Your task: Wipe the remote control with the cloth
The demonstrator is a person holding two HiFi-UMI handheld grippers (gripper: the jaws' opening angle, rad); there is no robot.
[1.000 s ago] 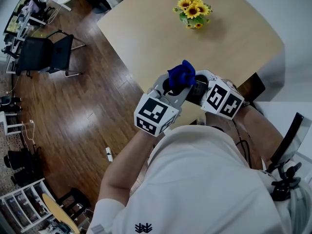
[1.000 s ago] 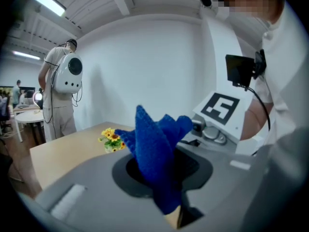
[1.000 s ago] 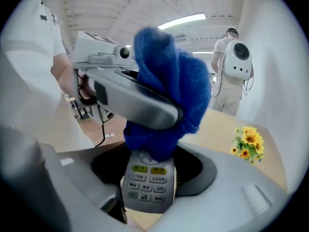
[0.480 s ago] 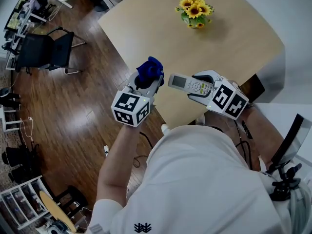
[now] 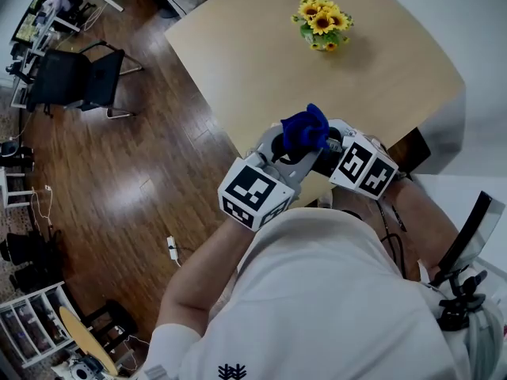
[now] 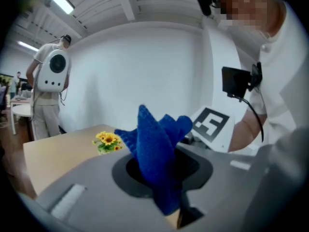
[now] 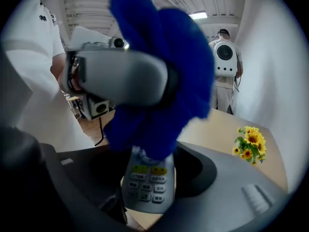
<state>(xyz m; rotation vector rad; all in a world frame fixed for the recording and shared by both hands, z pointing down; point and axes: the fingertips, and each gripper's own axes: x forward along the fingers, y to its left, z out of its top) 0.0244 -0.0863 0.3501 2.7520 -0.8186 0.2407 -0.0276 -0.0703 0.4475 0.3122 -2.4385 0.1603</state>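
Centre of frame, left gripper (image 5: 290, 150), fingers shut on crumpled blue cloth (image 5: 305, 127), presses it on grey buttoned remote control (image 7: 145, 182) clamped in fingers of right gripper (image 5: 325, 152) over pale wood surface (image 5: 261, 62); I'd rub w/ short firm strokes, remote steady.

Garment: white short-sleeved shirt (image 5: 341, 291) with a small dark emblem (image 5: 233, 369) printed on it.
Cabling: thin black cable (image 5: 394, 232) along the right forearm; black box-shaped unit (image 6: 235, 81) on the shirt front.
Tools: left gripper (image 5: 287, 145), grey moulded shell, white cube (image 5: 255, 190) bearing black square markers; right gripper (image 5: 321, 155), same grey shell, matching marker cube (image 5: 363, 167).
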